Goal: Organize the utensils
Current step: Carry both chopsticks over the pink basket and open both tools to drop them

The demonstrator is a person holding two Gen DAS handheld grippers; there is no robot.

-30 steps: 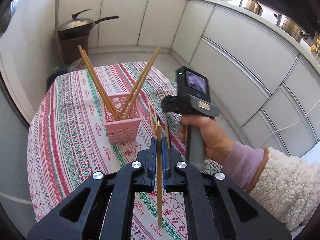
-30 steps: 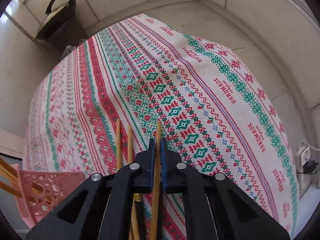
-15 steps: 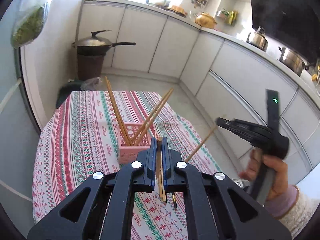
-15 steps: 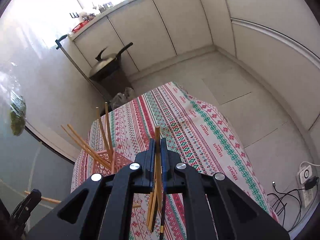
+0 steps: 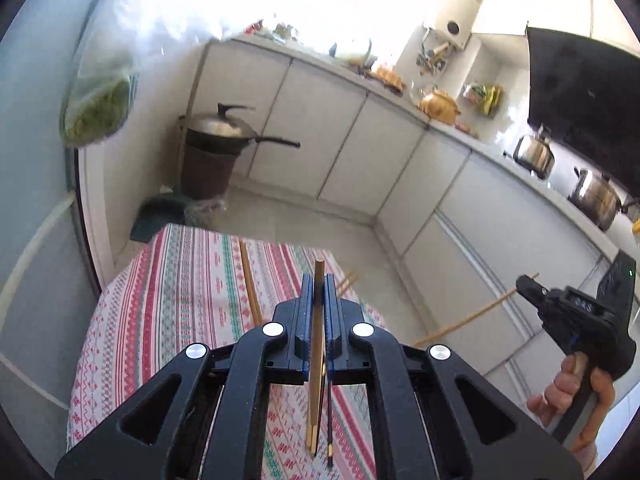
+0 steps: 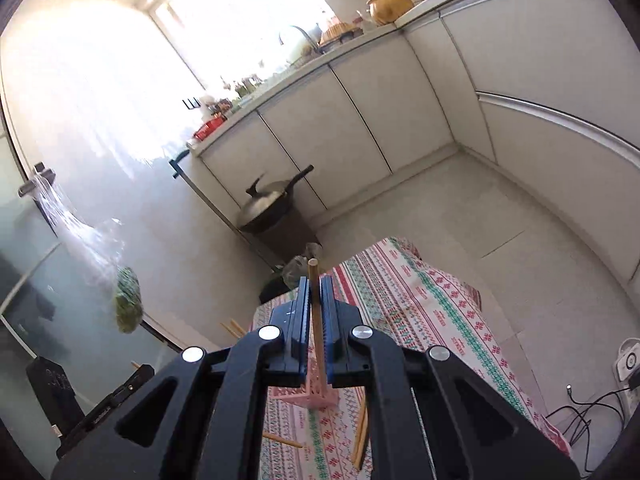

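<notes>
Kitchen table [image 5: 168, 304] is lying below; left hand-held gripper [image 5: 319, 280] is clamping a chopstick [image 5: 319, 320] upright, right hand-held gripper [image 6: 315, 284] is clamping another chopstick [image 6: 316, 320] likewise.

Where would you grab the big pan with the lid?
Probably by its long black handle, coming in from the side it points toward, the right in the left wrist view. The pan is wide and round, but the handle sticks out nearly level, thin and straight.
</notes>
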